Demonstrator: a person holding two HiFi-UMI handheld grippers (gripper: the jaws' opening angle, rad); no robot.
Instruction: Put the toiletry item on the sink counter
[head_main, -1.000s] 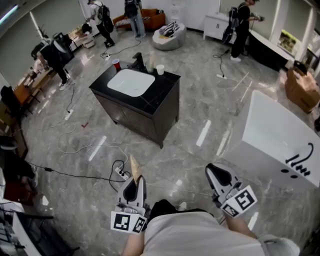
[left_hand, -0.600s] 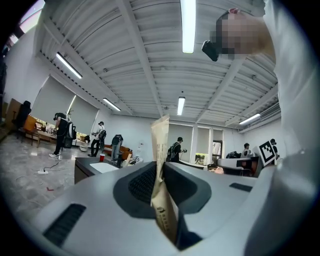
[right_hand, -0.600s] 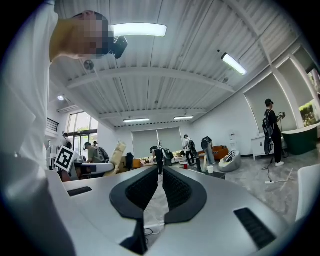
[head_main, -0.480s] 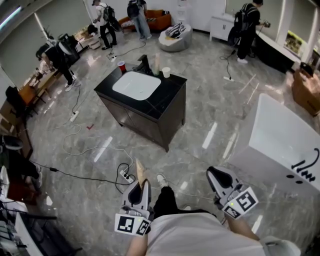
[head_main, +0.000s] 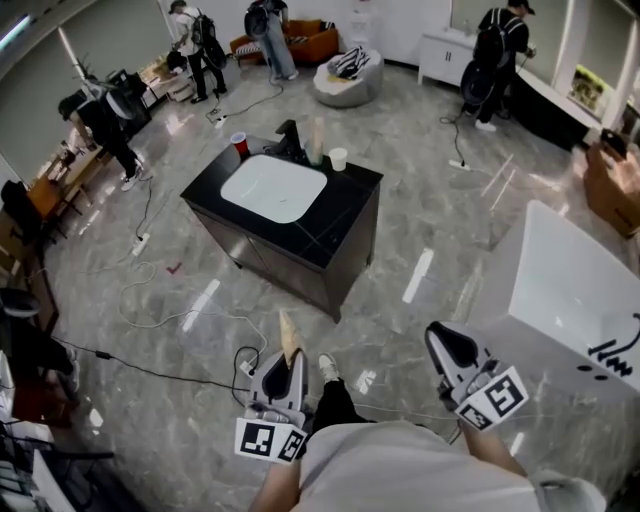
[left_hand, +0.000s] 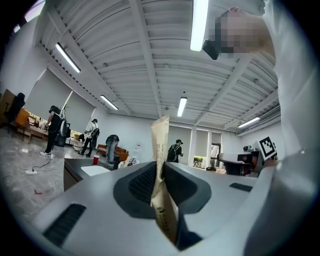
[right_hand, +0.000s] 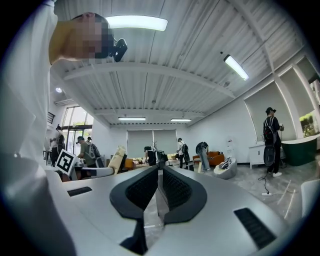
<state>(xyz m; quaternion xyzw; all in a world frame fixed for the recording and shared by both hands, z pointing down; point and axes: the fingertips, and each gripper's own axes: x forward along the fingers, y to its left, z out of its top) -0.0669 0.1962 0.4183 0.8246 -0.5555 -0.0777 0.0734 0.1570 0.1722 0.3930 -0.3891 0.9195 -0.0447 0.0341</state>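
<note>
- Out on the grey floor stands the sink cabinet (head_main: 300, 235), with a black tabletop (head_main: 345, 195) and a white basin (head_main: 272, 187) sunk into it.
- Along the cabinet's far edge, behind the basin, there's a red cup (head_main: 238, 143), a black faucet (head_main: 290, 135) and a white cup (head_main: 338, 158).
- On the cabinet's near side, well short of it, the left claw (head_main: 282, 365) hangs in the air, nose aimed toward the cabinet.
- And there's the toiletry item (head_main: 290, 337): a slim tan sachet, pinched flat between the left claw's 2 dark pads.
- The sachet stands upright in that grip, its top poking out past the jaw tips.
- The left gripper view confirms it, with the pads clamped on the sachet's lower half and the cabinet's basin showing far behind, off to the left.
- So the sachet is up in the claw, well apart from the cabinet's tabletop and touching nothing on it.
- Over on the cabinet's near right, the right claw (head_main: 450, 348) also hangs in the air, jaws pressed together with nothing between them.
- A white bathtub (head_main: 560, 285) sits to the cabinet's right.
- A power strip (head_main: 243, 368) and its black cable lie on the floor on the cabinet's near side.
- Well beyond the cabinet's far side, several people stand about near an orange sofa (head_main: 300, 38).
</note>
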